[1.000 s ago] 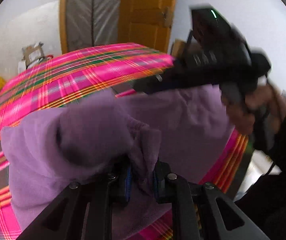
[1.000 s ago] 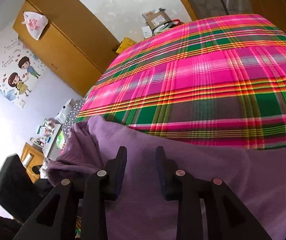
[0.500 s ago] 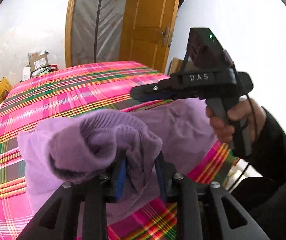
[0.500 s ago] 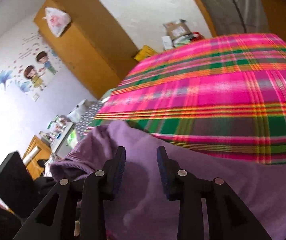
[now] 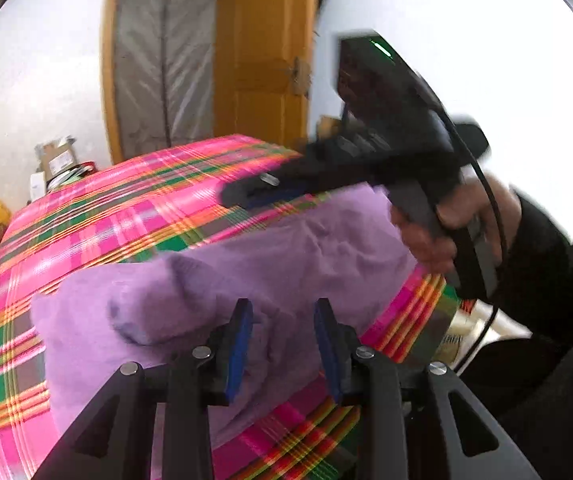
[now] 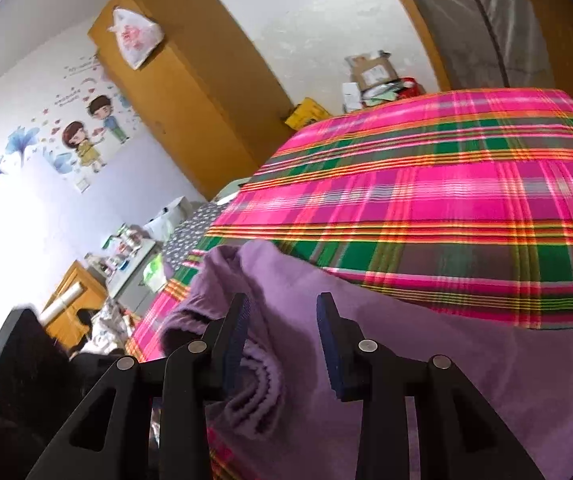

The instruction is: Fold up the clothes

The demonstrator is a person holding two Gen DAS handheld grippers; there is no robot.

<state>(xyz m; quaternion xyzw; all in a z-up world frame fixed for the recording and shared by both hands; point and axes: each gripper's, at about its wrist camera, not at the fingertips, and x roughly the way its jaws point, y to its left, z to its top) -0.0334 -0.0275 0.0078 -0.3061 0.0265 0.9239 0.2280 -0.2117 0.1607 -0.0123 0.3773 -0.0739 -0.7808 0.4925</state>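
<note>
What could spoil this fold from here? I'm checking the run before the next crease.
1. The left hand-held gripper has just opened; the folded-over sleeve lies bunched and may unroll.
2. The purple sweater sits near the edge of the plaid bed cover, so a tug might slide it off.
3. The right hand-held gripper hangs open just above the sweater and could snag it.

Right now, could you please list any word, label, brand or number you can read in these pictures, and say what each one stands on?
None can be read.
Right gripper body: its marking is smeared by motion blur.
Cardboard box beyond the bed: a label, too small to read.
Wall sticker: small lettering above the two cartoon figures, too small to read.
Plastic bag on the wardrobe: red print, illegible.
</note>
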